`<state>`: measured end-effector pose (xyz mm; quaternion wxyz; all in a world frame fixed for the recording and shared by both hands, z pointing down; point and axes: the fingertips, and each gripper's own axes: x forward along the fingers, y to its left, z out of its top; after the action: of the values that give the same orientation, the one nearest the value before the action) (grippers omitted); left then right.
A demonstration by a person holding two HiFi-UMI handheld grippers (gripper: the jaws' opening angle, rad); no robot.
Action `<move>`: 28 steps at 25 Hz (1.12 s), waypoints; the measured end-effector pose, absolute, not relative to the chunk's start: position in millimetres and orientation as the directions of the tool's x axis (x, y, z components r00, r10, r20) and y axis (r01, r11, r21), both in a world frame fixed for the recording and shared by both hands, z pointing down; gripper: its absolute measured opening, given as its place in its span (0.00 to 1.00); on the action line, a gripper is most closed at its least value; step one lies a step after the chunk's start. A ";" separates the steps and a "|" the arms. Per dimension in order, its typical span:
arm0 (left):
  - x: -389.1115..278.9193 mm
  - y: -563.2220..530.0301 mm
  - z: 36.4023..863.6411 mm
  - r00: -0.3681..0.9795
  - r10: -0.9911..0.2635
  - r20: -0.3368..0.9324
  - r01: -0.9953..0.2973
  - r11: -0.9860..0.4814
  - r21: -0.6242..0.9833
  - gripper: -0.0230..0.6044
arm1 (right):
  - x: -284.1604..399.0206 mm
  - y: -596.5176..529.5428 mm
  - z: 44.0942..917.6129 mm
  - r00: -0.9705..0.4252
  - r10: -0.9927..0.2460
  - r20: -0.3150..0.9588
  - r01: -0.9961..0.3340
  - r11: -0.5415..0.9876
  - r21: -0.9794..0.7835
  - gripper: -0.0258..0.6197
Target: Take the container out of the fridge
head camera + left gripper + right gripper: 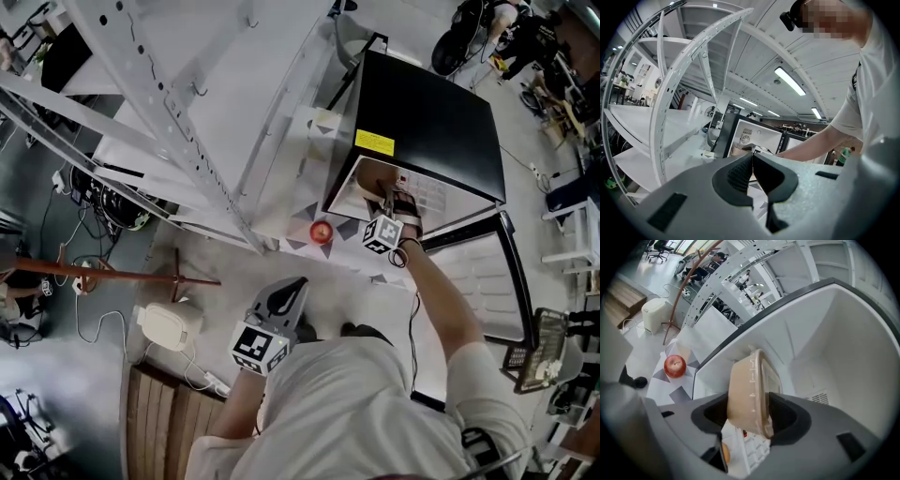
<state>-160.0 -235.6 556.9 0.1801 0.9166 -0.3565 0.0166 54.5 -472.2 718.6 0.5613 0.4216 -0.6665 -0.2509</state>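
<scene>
Nothing legible (the yellow label [374, 142] on the fridge [441, 131] is too small).

Container [745, 390] in fridge [834, 343], apple [674, 366] outside left.

The grey floor [84, 394] carries nearly all things here. A white mat [352, 264] with grey triangles lies on it, and a red apple [322, 231] rests on this mat, just in front of the small black fridge [427, 122], which stands with its door open. To the left, a white appliance [171, 325] with a cable sits on the floor, near a low wooden platform [169, 422]. A tall white rack [206, 103] stands beside the fridge.
</scene>
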 end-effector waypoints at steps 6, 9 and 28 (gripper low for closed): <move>-150.3 -235.0 554.3 0.782 -0.606 0.146 -0.618 -0.719 0.318 0.04 | 47.6 -447.2 689.4 -0.066 -0.842 0.535 -0.407 0.512 0.756 0.44; -143.8 -235.4 552.3 0.800 -0.583 0.138 -0.594 -0.739 0.317 0.04 | 45.6 -431.3 675.5 -0.093 -0.836 0.541 -0.476 0.515 0.713 0.43; -100.0 -246.7 534.6 0.843 -0.529 0.100 -0.532 -0.789 0.308 0.04 | 84.8 -332.4 566.8 -0.262 -0.857 0.443 -0.873 0.406 0.269 0.42</move>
<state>-100.0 -246.7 534.6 0.1641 0.9458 -0.2803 0.0043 84.8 -332.4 566.8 0.2687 0.5448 -0.7942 0.0149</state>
